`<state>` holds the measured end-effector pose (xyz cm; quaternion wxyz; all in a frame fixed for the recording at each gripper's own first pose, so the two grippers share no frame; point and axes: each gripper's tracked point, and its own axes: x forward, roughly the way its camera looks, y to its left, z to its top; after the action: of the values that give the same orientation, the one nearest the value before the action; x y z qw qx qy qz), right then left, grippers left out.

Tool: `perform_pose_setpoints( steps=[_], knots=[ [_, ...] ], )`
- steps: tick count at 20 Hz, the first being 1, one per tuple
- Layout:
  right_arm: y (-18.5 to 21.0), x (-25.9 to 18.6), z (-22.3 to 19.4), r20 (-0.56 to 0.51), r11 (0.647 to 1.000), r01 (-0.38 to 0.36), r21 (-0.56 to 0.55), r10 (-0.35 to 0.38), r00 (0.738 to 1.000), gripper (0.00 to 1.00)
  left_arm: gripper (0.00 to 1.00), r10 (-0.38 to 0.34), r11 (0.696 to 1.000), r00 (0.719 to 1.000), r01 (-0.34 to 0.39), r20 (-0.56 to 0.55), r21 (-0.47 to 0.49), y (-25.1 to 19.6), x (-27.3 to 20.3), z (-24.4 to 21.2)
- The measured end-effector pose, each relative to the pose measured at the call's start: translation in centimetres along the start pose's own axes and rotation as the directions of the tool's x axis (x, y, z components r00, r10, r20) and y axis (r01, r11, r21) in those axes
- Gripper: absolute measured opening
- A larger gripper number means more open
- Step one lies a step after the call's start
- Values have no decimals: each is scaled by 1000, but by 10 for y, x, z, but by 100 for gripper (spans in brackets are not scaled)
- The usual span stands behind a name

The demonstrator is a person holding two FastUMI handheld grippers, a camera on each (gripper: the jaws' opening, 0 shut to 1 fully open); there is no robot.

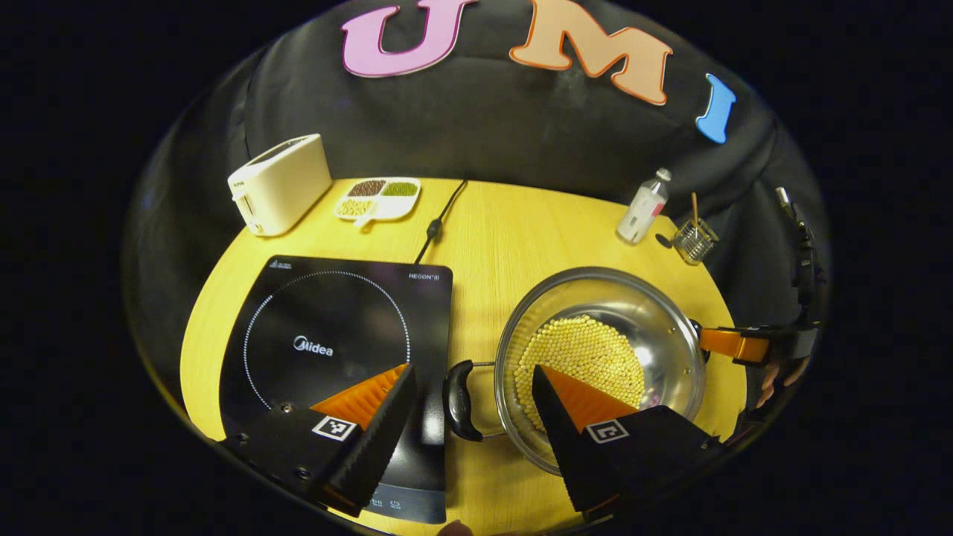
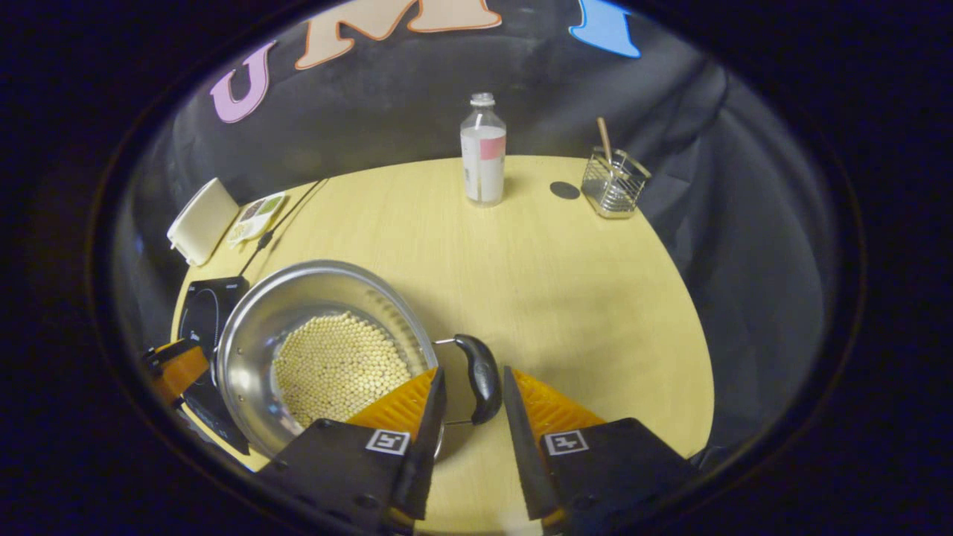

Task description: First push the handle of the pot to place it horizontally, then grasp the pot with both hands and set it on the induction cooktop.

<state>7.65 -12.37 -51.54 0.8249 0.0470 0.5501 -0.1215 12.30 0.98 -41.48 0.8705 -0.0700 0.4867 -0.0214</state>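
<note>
pot (image 1: 633, 327): steel, round, holding a bed of small yellow beads (image 1: 581, 365); stands on the yellow table (image 1: 514, 223), just right of the induction cooktop (image 1: 327, 335), not on it. two black loop handles, one on the cooktop side (image 1: 460, 400), one on the far side (image 2: 480, 376). left gripper (image 1: 473, 391): wide open, fingers either side of the near handle, holding nothing. right gripper (image 2: 470, 394): partly open, fingers flanking the other handle, contact cannot be told. behind the pot: plastic bottle (image 2: 482, 149), wire basket (image 2: 614, 182) with a stick. behind the cooktop: cream toaster (image 1: 279, 182), divided dish (image 1: 377, 197), power cord (image 1: 439, 219).
</note>
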Motion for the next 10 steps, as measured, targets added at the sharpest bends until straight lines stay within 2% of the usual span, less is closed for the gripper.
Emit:
perform_pose_setpoints(
  steps=[1,2,4,5,7,10],
  knots=[
    [2,3,2,1,1000,0,-26,0,1000,55,96,-6,1000,1000,6,-17,5,-2,3,-4],
    [5,3,5,6,999,2,-53,-2,1000,53,95,-2,1000,999,2,-33,18,-2,7,-6],
    [1,10,15,40,992,47,-120,-42,998,57,94,6,999,999,-4,-53,38,-2,13,-11],
    [1,12,16,44,988,54,-147,-48,998,69,93,5,999,998,-2,-59,40,-4,16,-13],
    [11,15,5,2,984,24,-179,-24,1000,73,92,2,999,997,1,-79,32,-7,22,-17],
    [14,28,0,-31,983,2,-182,-8,999,73,89,28,999,994,-24,-102,40,-2,28,-23]
  ],
)
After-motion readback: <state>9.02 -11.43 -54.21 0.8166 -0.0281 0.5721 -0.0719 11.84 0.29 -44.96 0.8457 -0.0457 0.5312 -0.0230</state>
